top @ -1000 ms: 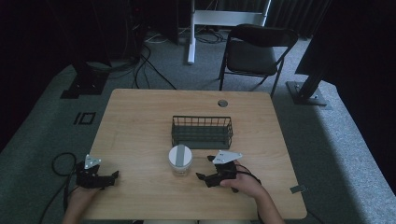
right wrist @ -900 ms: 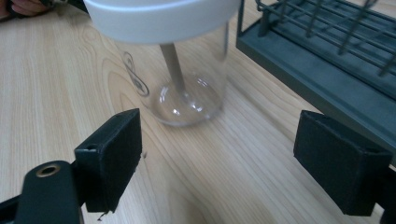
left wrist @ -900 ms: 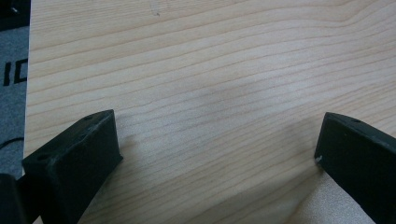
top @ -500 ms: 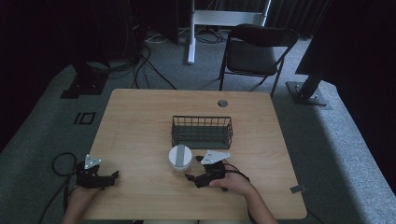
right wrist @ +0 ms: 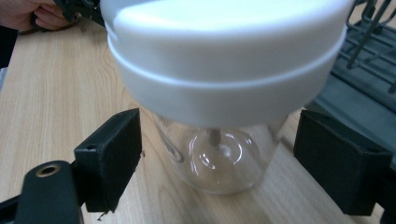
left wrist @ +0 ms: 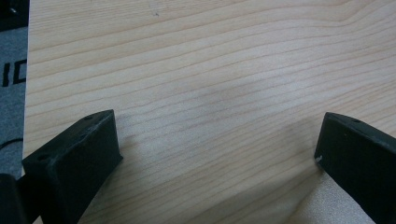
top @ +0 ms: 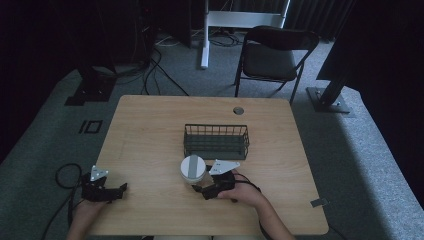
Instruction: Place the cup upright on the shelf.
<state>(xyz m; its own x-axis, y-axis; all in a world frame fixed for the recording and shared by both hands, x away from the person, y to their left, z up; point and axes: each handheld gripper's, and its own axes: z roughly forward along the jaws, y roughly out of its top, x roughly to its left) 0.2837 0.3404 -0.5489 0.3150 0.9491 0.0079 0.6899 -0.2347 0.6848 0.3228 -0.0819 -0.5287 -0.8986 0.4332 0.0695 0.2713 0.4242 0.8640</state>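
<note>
The right claw stands spread wide on either side of the clear jar with a white lid, low enough to close on glass beneath the lid. The jar stands upright on the counter just before the wire basket, probably its destination, while the left claw rests apart and empty at the near-left edge.

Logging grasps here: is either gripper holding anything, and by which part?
Nothing is held. The right gripper stands open around the clear jar below its white lid; the left gripper is open over bare table.
</note>
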